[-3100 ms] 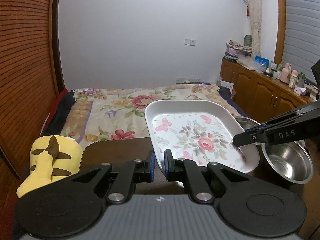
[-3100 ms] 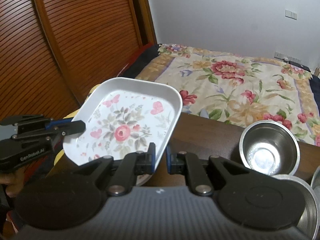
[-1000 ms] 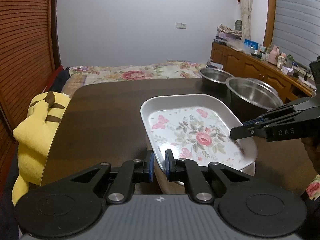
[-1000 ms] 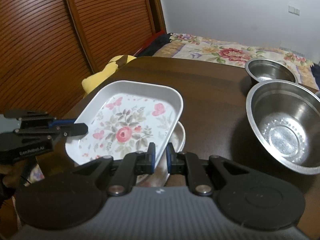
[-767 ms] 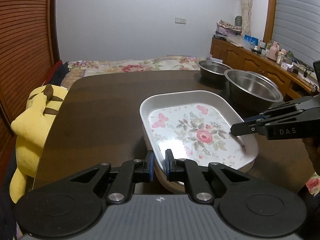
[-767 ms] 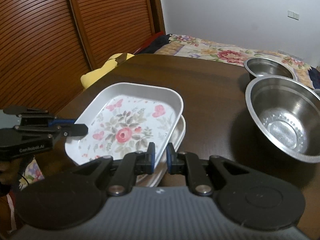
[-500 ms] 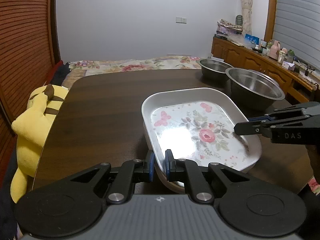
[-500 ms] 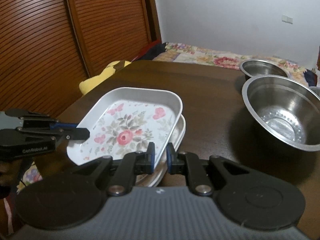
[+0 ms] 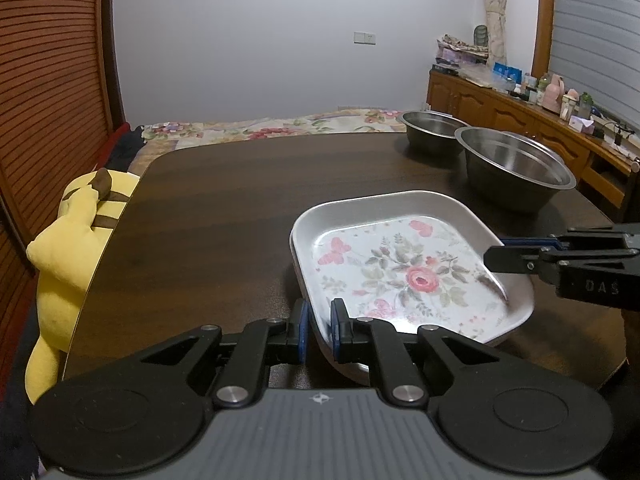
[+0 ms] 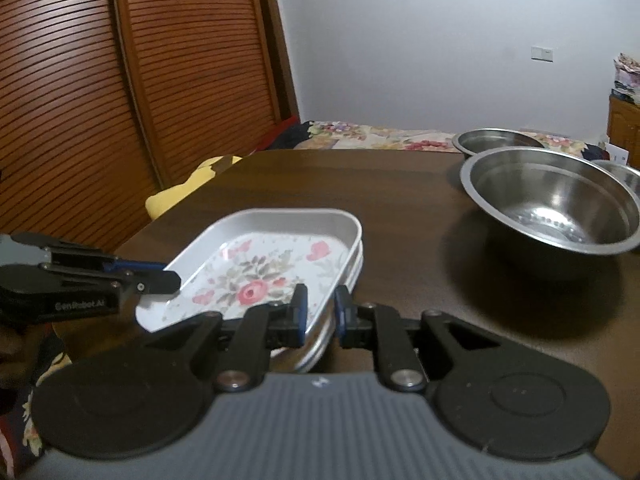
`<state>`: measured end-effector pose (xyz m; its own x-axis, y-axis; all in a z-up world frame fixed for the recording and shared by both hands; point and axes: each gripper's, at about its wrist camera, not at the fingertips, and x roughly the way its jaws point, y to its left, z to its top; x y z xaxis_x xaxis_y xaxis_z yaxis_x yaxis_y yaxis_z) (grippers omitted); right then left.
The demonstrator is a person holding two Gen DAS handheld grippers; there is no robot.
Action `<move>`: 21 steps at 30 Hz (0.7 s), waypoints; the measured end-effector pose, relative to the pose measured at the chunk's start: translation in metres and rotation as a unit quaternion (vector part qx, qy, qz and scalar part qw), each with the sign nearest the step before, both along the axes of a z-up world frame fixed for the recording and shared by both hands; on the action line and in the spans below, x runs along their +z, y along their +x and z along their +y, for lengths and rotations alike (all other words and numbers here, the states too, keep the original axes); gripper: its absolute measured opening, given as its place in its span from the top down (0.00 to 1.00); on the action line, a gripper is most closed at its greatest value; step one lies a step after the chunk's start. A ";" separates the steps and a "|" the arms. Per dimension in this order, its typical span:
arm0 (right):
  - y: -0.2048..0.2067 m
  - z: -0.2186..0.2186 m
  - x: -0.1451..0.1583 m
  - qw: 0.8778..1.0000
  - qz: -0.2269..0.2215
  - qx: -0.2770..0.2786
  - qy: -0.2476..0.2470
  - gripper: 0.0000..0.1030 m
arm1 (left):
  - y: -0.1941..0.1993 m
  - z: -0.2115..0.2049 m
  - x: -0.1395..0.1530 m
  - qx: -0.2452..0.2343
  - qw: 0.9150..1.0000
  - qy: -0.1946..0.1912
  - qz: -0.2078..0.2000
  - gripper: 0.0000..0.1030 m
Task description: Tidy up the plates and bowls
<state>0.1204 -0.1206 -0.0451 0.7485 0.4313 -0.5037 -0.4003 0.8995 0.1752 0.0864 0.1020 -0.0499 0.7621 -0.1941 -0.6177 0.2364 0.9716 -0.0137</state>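
Observation:
A white rectangular plate with a flower print (image 9: pixel 404 268) lies on top of another white plate whose rim (image 10: pixel 316 350) shows beneath it, on the dark wooden table (image 9: pixel 224 216). My left gripper (image 9: pixel 318 322) is shut on the floral plate's near edge. My right gripper (image 10: pixel 320 310) is shut on the opposite edge of the same plate (image 10: pixel 264 276). Each gripper also shows in the other's view: the right one (image 9: pixel 500 254) and the left one (image 10: pixel 168 276).
A large steel bowl (image 9: pixel 516 168) and a smaller steel bowl (image 9: pixel 434 130) stand on the table's far right; the large one (image 10: pixel 548 208) is right of my right gripper. A yellow plush toy (image 9: pixel 76 240) leans at the table's left edge. A bed lies beyond.
Both grippers have carried the floral plate from above the bed over the table and lowered it onto the white plate. Both stay shut on it.

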 end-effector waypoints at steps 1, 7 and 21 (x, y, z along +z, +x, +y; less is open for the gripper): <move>0.000 -0.001 -0.001 1.000 0.000 -0.001 0.003 0.84 | 0.000 0.000 0.000 0.001 1.000 0.000 -0.001 0.88; -0.001 -0.003 -0.003 1.000 -0.001 -0.002 0.006 0.84 | 0.001 -0.002 -0.001 0.005 1.000 -0.002 0.000 0.88; -0.001 -0.004 -0.006 1.000 0.004 -0.004 0.022 0.84 | 0.001 0.001 0.002 0.005 1.000 -0.014 0.001 0.88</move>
<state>0.1197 -0.1249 -0.0508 0.7481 0.4470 -0.4905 -0.3912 0.8941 0.2182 0.0878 0.1030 -0.0479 0.7628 -0.2042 -0.6136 0.2269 0.9730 -0.0418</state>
